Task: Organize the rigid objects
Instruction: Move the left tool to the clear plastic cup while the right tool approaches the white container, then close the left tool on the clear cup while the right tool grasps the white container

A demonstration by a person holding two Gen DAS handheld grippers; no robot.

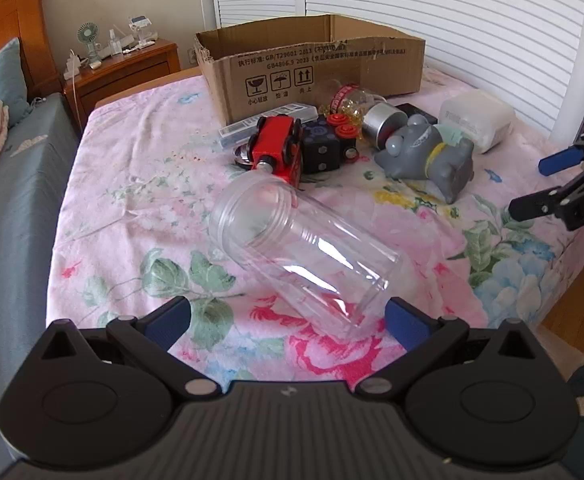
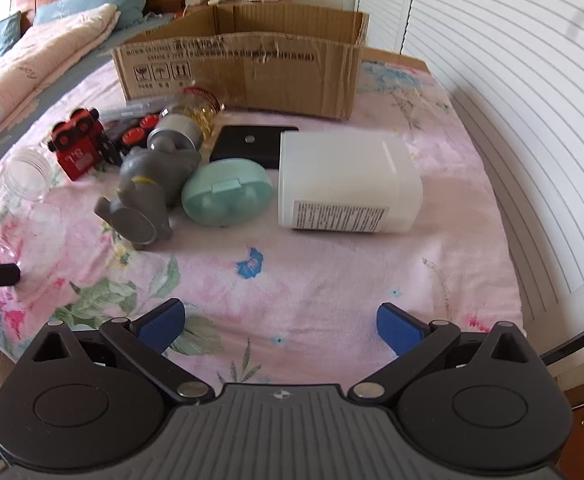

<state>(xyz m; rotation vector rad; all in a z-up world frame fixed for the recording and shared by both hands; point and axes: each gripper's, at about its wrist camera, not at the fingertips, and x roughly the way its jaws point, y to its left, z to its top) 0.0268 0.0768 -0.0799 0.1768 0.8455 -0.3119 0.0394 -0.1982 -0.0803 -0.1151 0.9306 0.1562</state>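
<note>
The left gripper [image 1: 287, 322] is spread wide and holds nothing, its 2 blue-padded fingers flanking the closed base of a clear plastic jar [image 1: 304, 248] that lies on its side on the pink floral bedspread [image 1: 131, 184], open threaded mouth pointing toward the clutter. The right gripper [image 2: 279, 324] is also wide and empty, hovering over bare bedspread short of a white translucent plastic tub [image 2: 348, 184] lying on its side. Beyond sit a red toy vehicle [image 1: 277, 150], a grey rubber elephant figure [image 1: 432, 156], a mint-green oval case [image 2: 227, 194] and an open brown cardboard box [image 1: 312, 64], probably the destination. To do this well, I would slide the left gripper further along the jar so the pads close across its middle, squeeze gently since the smooth round wall may roll or slip, then lift level toward the box.
</note>
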